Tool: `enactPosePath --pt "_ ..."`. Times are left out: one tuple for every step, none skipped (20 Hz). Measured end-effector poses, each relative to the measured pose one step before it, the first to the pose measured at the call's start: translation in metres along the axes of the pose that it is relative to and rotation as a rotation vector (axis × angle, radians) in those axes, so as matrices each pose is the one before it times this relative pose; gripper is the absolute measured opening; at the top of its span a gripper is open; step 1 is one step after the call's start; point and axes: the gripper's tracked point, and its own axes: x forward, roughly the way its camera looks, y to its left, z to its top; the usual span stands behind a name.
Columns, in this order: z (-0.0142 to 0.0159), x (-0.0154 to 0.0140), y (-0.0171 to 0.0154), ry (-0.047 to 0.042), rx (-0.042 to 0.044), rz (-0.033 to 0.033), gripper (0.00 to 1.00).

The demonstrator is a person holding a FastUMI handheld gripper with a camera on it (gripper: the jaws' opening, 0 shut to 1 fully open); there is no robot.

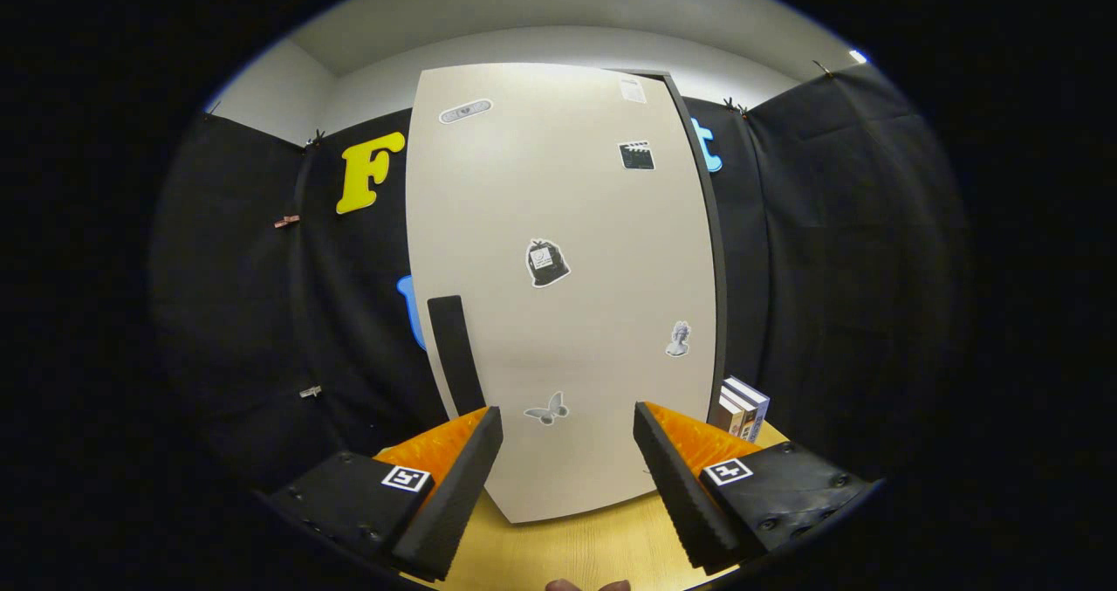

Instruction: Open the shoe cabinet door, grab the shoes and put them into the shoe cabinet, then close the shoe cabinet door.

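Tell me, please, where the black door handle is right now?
In the gripper view, the black handle is low on the cabinet door, near its left edge, just beyond the open gripper.

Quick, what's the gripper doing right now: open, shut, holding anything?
Gripper: open, fingers spread wide and holding nothing, facing the closed cabinet door just ahead; its black handle lies beyond the left finger.

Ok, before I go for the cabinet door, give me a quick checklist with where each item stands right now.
1. Tool open and empty: ok.
2. Cabinet door shut, facing the tool: ok.
3. Black handle in view at the door's left edge, uncovered: ok.
4. Tool lined up on the handle: not ok, handle sits left of the gap.
5. Boxes right of the door, apart from it: ok.
6. Shoes located: cannot tell.
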Motion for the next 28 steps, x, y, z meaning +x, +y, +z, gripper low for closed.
enactPosePath --pt "-0.00147 0.00068 -0.00063 -0.00031 -0.00037 0.00244 0.98" --pt "-0.00089 0.00083 -0.00014 0.00063 0.00038 0.00095 0.98" --pt "-0.00053 0.00045 0.00007 -0.00097 0.00099 0.00186 0.98" --pt "-0.00106 -0.00003 -0.00065 0.00051 0.00060 -0.00108 0.98" --pt "-0.00121 -0.00161 0.00015 0.00092 0.00126 0.00087 0.98" --pt "-0.00034 -0.00118 -0.00029 0.00088 0.00265 0.00014 0.98" --pt "-0.00019 -0.00060 -0.00094 -0.00056 0.00366 -0.00001 0.98" --pt "-0.00034 -0.00054 -0.00161 -0.00024 0.00150 -0.00223 0.97" --pt "-0.00005 -0.00015 -0.00092 -0.00099 -0.00038 -0.00101 0.97" --pt "0.00008 -0.00092 -0.00054 -0.00017 -0.00131 -0.00163 0.97" --pt "0.00001 -0.00117 -0.00035 -0.00081 -0.00032 -0.00098 0.97" --pt "0.00101 -0.00127 -0.00112 -0.00195 0.00133 -0.00150 0.97" --pt "-0.00023 0.00049 -0.00070 -0.00063 0.00071 -0.00145 0.97" --pt "-0.00012 -0.00046 -0.00076 -0.00177 0.00081 -0.00084 0.97" --pt "-0.00029 0.00045 -0.00020 0.00212 -0.00049 -0.00160 0.97" --pt "0.00036 -0.00111 -0.00080 -0.00215 0.00111 -0.00001 0.97" --pt "0.00006 0.00102 -0.00043 0.00041 0.00143 -0.00188 0.98" --pt "-0.00048 0.00029 -0.00036 -0.00018 0.00116 0.00059 0.98" --pt "-0.00044 0.00041 -0.00059 0.00199 -0.00020 -0.00204 0.98" --pt "-0.00012 -0.00063 -0.00031 0.00127 -0.00119 0.00029 0.98" --pt "-0.00051 0.00143 0.00032 -0.00074 -0.00022 -0.00057 0.98" --pt "0.00036 0.00028 -0.00004 -0.00050 -0.00050 0.00039 0.97" --pt "-0.00079 -0.00038 0.00053 0.00127 -0.00010 0.00070 0.97" --pt "-0.00037 -0.00096 0.00024 0.00030 0.00050 0.00074 0.98" --pt "-0.00024 0.00023 0.00037 -0.00050 0.00038 0.00105 0.98" --pt "-0.00085 0.00102 -0.00049 0.00009 -0.00046 -0.00083 0.98" --pt "0.00024 -0.00047 0.00012 -0.00117 0.00005 0.00015 0.98" --pt "0.00054 -0.00016 -0.00029 -0.00104 0.00050 -0.00022 0.98"
